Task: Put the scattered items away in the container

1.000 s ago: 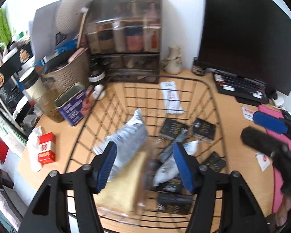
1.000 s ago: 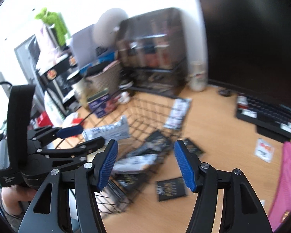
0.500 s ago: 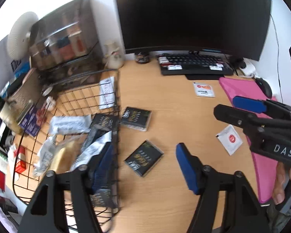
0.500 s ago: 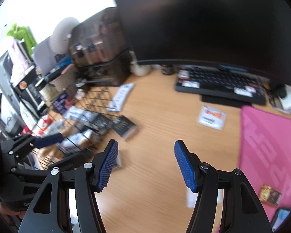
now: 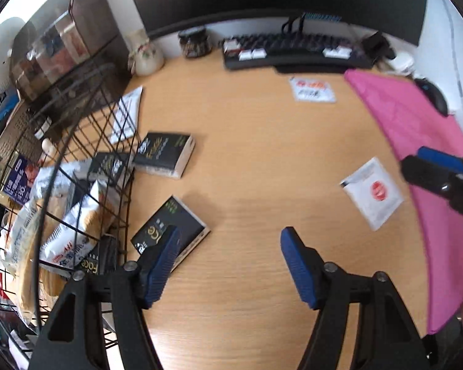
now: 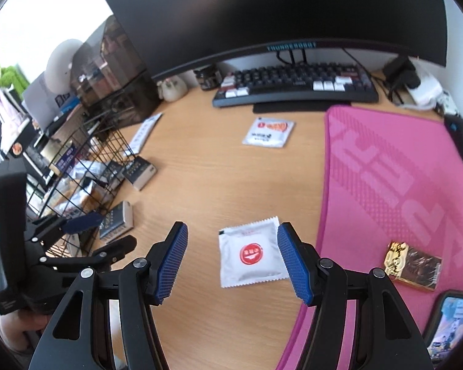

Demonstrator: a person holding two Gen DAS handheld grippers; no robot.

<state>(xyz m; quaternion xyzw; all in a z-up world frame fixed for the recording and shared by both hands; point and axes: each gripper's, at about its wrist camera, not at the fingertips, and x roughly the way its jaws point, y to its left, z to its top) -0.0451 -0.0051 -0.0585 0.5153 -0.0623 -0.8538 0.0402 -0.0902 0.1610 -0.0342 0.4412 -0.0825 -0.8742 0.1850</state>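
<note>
your right gripper (image 6: 232, 263) hangs with its blue-padded jaws spread wide and empty, just above the white square foil sachet with a red round logo (image 6: 252, 253), which lies flat on the light wooden desk (image 6: 206, 185) between the pads, toward 12 o'clock from the fingertips. your left gripper (image 5: 228, 266) is likewise spread apart and holds nothing; a black box with gold lettering (image 5: 169, 238) lies at its 10 o'clock, partly behind the left pad, just outside the black wire basket (image 5: 77, 141).

the basket sits at 9 o'clock in the left view, already holding several packets and dark boxes. a second black box (image 5: 165, 153) rests against its rim, and another white sachet with red print (image 6: 268, 131) lies near the dark keyboard (image 6: 296, 88) at 12 o'clock.

you seem to be at the reach step, lining up on the nearest sachet. next, i judge, you lower the right pads to the desk either side of it and close; it is thin and flat, so it may slip out. then carry it toward 9 o'clock, over the basket rim.
</note>
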